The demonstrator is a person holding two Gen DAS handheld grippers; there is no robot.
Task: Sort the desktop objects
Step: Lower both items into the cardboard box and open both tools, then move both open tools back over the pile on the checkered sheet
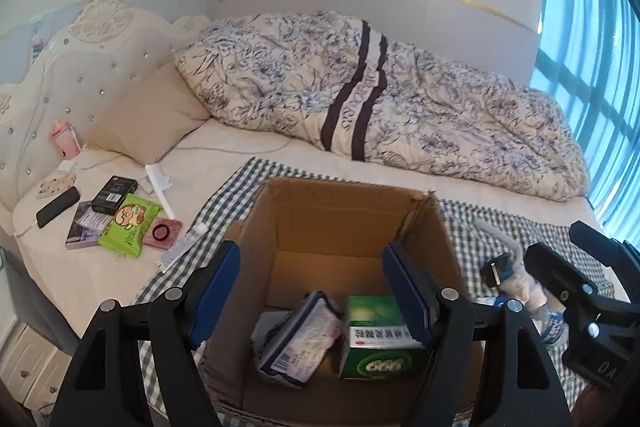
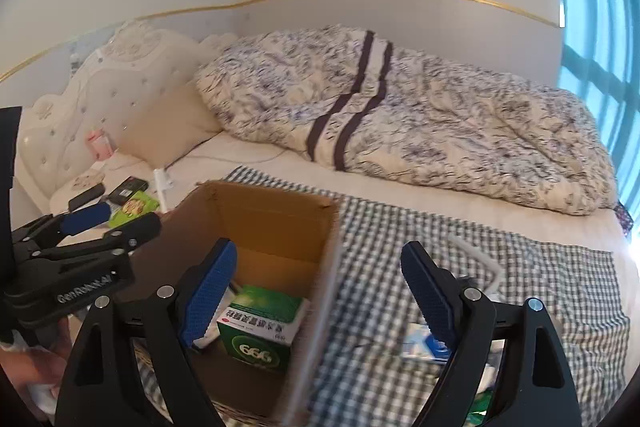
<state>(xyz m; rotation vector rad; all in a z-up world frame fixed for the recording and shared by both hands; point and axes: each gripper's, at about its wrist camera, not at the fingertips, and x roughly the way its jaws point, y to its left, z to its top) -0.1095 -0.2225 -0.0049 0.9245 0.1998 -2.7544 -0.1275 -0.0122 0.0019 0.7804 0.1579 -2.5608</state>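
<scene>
Left gripper (image 1: 311,291) poised above the open cardboard box (image 1: 340,211), jaws spread wide and empty. Right gripper (image 2: 316,291) straddling the box's right wall, jaws likewise parted, nothing between them. Box resting on a checked cloth (image 2: 420,267) at the near edge of the bed (image 1: 240,151). Already inside: a green medicine carton (image 1: 378,343) against the right wall, and a crumpled white packet (image 1: 298,337) just beside it on the left.

Still unsorted on the cloth, right of the box: a blue-and-white packet (image 2: 424,345) below the right gripper, plus several small items too blurred to name. A second scatter near the headboard corner, well apart from the box: green wipes pack (image 1: 130,225), black box (image 1: 114,194), dark phone (image 1: 58,212), pink round case (image 1: 163,233) and a white tube (image 1: 182,247).

Step in hand, as judged: right gripper shifting from box to the next item on the cloth.

For a clean pick:
- centre the open jaws over the packet before descending;
- grip across the narrow dimension, avoiding pinched cloth;
- lift clear of the box wall before crossing it;
- release low over the bare floor of the box, left of the green carton.
</scene>
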